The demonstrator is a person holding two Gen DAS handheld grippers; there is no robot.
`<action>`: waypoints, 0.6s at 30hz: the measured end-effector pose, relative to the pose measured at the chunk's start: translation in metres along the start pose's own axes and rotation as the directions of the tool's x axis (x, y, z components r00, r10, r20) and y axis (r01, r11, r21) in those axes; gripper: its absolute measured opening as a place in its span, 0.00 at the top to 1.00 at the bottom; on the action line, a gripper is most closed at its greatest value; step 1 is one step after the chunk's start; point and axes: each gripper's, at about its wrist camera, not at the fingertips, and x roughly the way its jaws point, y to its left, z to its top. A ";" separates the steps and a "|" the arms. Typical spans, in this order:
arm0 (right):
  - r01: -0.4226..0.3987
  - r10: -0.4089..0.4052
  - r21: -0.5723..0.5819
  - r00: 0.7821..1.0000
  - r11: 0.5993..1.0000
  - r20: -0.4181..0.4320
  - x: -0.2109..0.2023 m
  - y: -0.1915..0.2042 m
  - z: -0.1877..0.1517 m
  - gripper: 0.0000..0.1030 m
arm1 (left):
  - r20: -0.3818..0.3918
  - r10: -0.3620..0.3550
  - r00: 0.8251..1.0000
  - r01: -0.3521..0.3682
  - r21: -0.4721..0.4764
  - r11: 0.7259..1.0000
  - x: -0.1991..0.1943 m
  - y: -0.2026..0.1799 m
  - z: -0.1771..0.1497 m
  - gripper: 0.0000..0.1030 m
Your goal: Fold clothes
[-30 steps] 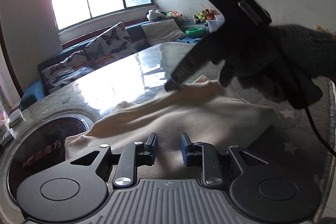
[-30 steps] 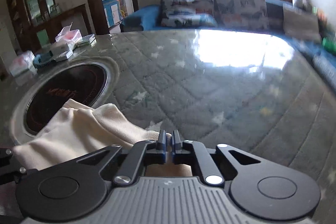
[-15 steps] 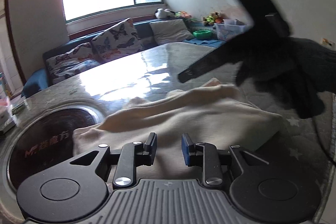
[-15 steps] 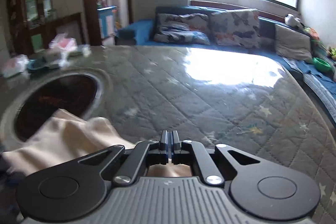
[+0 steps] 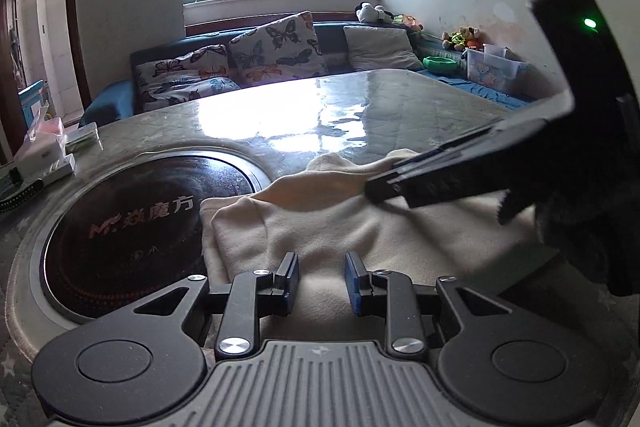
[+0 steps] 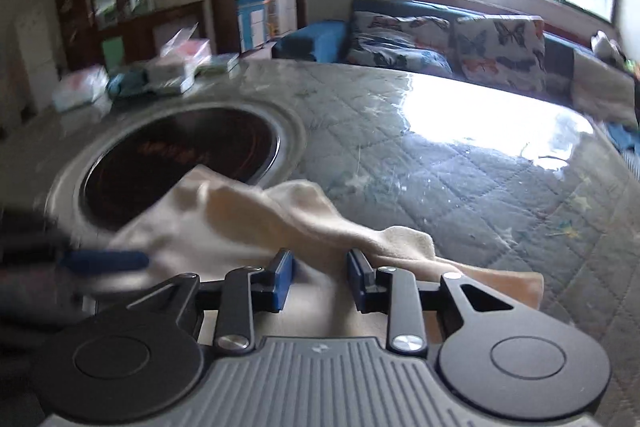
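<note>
A cream fleece garment (image 5: 320,223) lies folded and bunched on the quilted table, its left edge over the rim of a round black cooktop (image 5: 120,227). My left gripper (image 5: 321,281) is open and empty just above the cloth's near part. My right gripper (image 6: 320,279) is open over the garment (image 6: 248,223), with a fold of cloth lying between and past its fingers. In the left wrist view the right gripper (image 5: 384,187) reaches in from the right, its tips on the cloth's far edge, held by a dark gloved hand (image 5: 580,227).
The black cooktop (image 6: 176,163) sits sunk in the table at the left. Boxes and packets (image 6: 176,67) lie at the table's far left edge. A sofa with butterfly cushions (image 5: 276,51) stands behind the table under a window. The quilted table top (image 6: 460,179) stretches right.
My right gripper was shut on the garment's edge and has opened, letting the cloth go. Both views have swung left toward the cooktop. The left gripper stays open.
</note>
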 end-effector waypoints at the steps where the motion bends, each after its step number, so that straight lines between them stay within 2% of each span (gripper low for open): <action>1: 0.005 -0.005 0.014 1.000 1.000 0.003 0.003 -0.001 0.003 0.72 | 0.000 -0.002 1.000 0.002 -0.001 1.000 0.001 0.000 0.000 0.73; 3: 0.012 -0.012 0.041 1.000 0.999 0.006 0.009 -0.004 0.005 0.72 | 0.001 -0.003 1.000 0.003 -0.004 1.000 0.001 0.001 0.000 0.73; 6: 0.017 -0.017 0.009 1.000 1.000 0.018 0.010 -0.003 0.004 0.71 | 0.002 -0.002 1.000 0.002 -0.013 1.000 0.000 0.003 0.001 0.71; 18: -0.017 0.024 -0.121 0.998 0.992 0.063 -0.062 0.006 -0.035 0.68 | 0.000 -0.002 1.000 0.002 -0.056 0.998 -0.012 0.007 -0.008 0.72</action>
